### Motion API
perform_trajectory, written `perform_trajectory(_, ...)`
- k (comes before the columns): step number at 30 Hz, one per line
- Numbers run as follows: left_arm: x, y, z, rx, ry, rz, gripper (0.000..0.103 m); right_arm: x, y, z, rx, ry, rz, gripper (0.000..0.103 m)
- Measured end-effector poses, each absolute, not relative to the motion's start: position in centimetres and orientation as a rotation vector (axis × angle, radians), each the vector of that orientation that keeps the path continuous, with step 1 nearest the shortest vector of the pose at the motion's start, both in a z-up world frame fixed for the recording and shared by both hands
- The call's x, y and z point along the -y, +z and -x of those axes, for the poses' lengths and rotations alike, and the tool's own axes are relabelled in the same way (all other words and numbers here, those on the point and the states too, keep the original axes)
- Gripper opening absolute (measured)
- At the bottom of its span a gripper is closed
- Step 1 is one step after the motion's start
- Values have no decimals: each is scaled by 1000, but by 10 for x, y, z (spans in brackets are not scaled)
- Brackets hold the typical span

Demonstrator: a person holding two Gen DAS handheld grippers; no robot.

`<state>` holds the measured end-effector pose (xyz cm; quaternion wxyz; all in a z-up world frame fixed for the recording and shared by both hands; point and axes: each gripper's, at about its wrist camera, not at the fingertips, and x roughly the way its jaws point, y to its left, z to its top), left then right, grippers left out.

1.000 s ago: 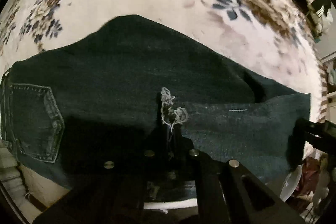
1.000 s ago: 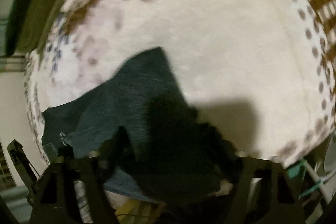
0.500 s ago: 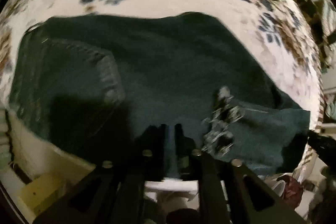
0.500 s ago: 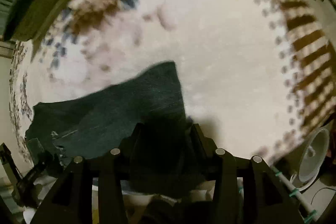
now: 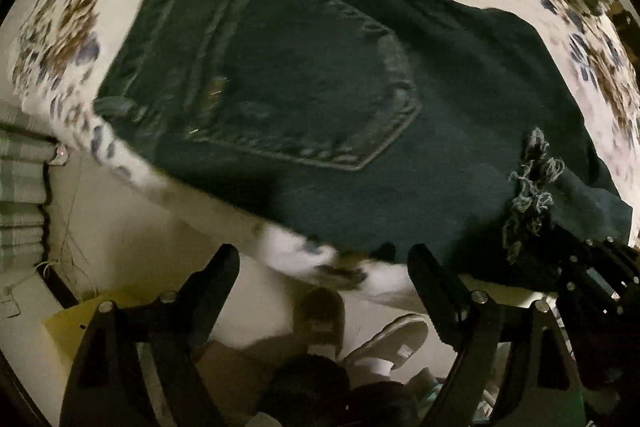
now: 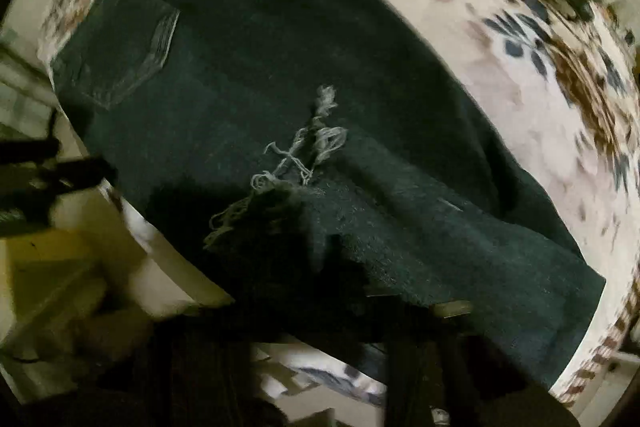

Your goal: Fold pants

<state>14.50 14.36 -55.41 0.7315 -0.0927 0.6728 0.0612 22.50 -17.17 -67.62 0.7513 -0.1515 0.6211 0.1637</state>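
Note:
Dark denim pants [image 5: 328, 107] lie folded on a cream floral bedspread [image 5: 60, 39], back pocket [image 5: 312, 79] up, with a frayed hem [image 5: 532, 187] at the right. My left gripper [image 5: 322, 259] is open and empty, just off the pants' near edge at the bed's edge. In the right wrist view the pants [image 6: 280, 107] fill the middle, frayed threads [image 6: 308, 151] at the centre. My right gripper [image 6: 320, 307] is dark and blurred under the near fabric fold; its jaws are not clear.
The bed's near edge [image 5: 224, 211] drops to the floor, where sandals [image 5: 384, 343] and a yellow box [image 5: 76, 319] lie. A striped cloth [image 5: 20, 195] sits at the left. The right gripper's body [image 5: 596, 275] shows at the left view's right edge.
My left gripper has let go of the pants, opened and pulled back over the bed's edge. The right gripper has swung left, so the whole folded pants now fill its view.

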Motion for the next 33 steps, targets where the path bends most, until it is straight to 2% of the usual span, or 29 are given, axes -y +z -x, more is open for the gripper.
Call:
perform_trajectory(4,-132,-561,-159,-1480,153,207,86,160,-650,-212,-1255,366,358,4)
perform_trajectory(7,-133,-567,-155,-1493,161,212,86,158,-650,-211,-1302,369,316,6)
perform_trajectory(8,-133,-568,-155,-1497,162,219,86,166,-657,-210,-1370,387,269,9)
perform_trajectory(11,-134,-568,-154,-1491,155,221,86,172,-672,-210,-1477,464,144,37)
perform_trajectory(12,-129,-570,-153,-1483,152,216,86,181,-666,-214,-1474,462,67,42)
perform_trajectory(17,-133,-558,-157,-1448,159,233,86,256,-643,-239,-1412,338,-456,45)
perform_trajectory(22,-160,-559,-157,-1429,223,299,86,268,-684,-264,-1444,227,-641,45)
perform_trajectory(24,-178,-560,-156,-1404,249,371,86,253,-702,-275,-1495,210,-638,47)
perform_trajectory(25,-190,-559,-156,-1379,267,423,86,251,-699,-275,-1475,205,-625,51)
perform_trajectory(29,-238,-572,-158,-1231,298,677,86,248,-672,-269,-1396,232,-587,56)
perform_trajectory(33,-259,-593,-169,-1140,274,827,86,264,-662,-252,-1401,202,-542,56)
